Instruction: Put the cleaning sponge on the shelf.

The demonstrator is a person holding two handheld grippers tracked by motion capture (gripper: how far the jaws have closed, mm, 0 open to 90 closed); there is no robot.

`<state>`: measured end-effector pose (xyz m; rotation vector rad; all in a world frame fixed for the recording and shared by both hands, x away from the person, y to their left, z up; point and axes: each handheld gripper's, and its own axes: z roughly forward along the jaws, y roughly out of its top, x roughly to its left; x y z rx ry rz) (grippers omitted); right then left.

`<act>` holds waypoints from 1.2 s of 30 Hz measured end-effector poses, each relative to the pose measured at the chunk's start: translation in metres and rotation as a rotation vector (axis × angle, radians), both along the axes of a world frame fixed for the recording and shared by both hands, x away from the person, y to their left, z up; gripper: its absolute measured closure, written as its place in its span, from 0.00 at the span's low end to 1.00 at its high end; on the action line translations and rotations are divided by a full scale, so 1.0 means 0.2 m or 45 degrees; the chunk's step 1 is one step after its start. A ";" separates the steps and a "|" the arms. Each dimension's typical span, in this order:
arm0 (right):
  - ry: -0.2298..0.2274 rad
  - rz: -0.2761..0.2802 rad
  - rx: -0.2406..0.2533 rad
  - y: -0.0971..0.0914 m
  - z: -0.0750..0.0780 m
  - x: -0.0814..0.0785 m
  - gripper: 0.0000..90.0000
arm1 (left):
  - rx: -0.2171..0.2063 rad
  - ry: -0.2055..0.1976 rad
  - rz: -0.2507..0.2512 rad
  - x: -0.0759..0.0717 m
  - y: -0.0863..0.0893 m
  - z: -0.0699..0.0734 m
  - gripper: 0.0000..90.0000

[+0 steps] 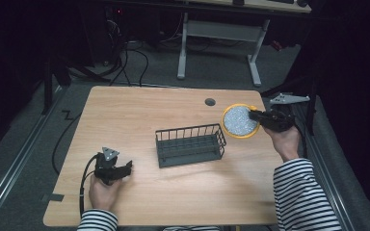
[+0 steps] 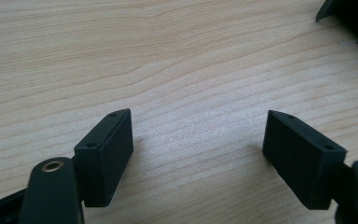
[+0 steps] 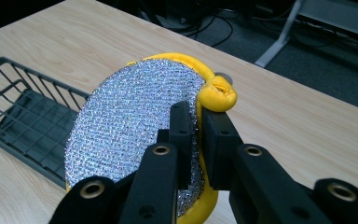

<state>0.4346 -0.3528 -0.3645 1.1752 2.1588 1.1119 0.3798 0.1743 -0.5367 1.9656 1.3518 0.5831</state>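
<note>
Just beside the held sponge stands 1 wire basket.

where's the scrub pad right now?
High view: the scrub pad is at the table's right side, clamped at its yellow edge in the right gripper, just right of the wire basket.

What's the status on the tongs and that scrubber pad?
Right tongs shut on the scrubber pad, lifted beside the wire basket. Left tongs open, empty, on the table. Path clear.

Striped sleeves, black claws
</note>
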 end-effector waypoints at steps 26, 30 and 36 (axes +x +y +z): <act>0.042 0.222 -0.035 0.36 -0.11 0.16 0.92 | 0.002 0.000 0.000 0.00 0.00 0.00 0.28; 0.049 0.244 -0.043 0.38 -0.13 0.16 0.92 | 0.001 0.000 0.001 0.00 0.00 0.00 0.28; 0.049 0.259 -0.049 0.40 -0.16 0.17 0.92 | 0.001 0.000 0.000 0.00 0.00 0.00 0.28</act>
